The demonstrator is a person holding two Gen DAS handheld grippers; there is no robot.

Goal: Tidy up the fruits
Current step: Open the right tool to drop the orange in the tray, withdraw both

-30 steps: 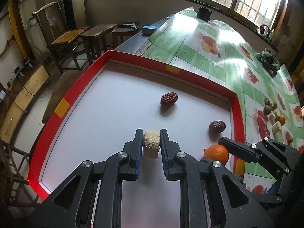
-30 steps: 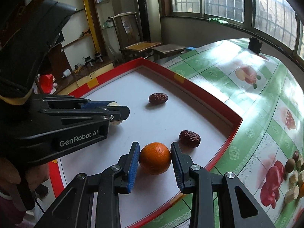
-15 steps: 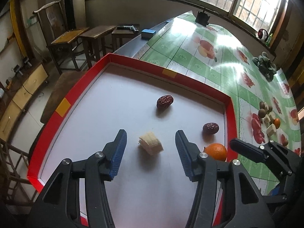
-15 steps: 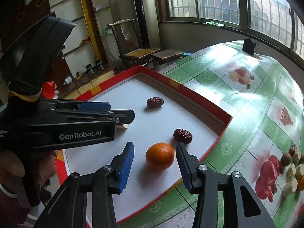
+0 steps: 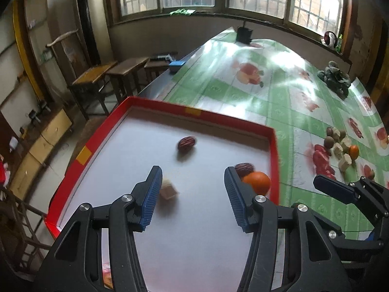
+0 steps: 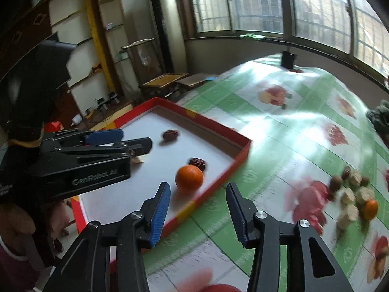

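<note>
A red-rimmed white tray [image 5: 150, 103] holds two red dates [image 5: 186, 142] [image 5: 244, 169], an orange [image 5: 258, 182] and a pale banana piece [image 5: 167, 190]. My left gripper [image 5: 193, 194] is open and empty above the tray, the banana piece just inside its left finger. My right gripper [image 6: 197, 215] is open and empty over the tray's [image 6: 239, 155] right rim, pulled back from the orange [image 6: 189, 178]. A pile of loose fruit [image 6: 353, 198] lies on the tablecloth at the right.
The green fruit-print tablecloth [image 5: 243, 90] covers the table. More fruit pieces [image 5: 340, 146] lie right of the tray. A dark bundle [image 5: 335, 77] and a black box [image 5: 243, 34] sit farther back. Wooden chairs [image 5: 109, 77] stand left of the table.
Both grippers opened, releasing the banana piece and the orange in the tray, then lifted and drew back. The right gripper swung right toward the tablecloth.
</note>
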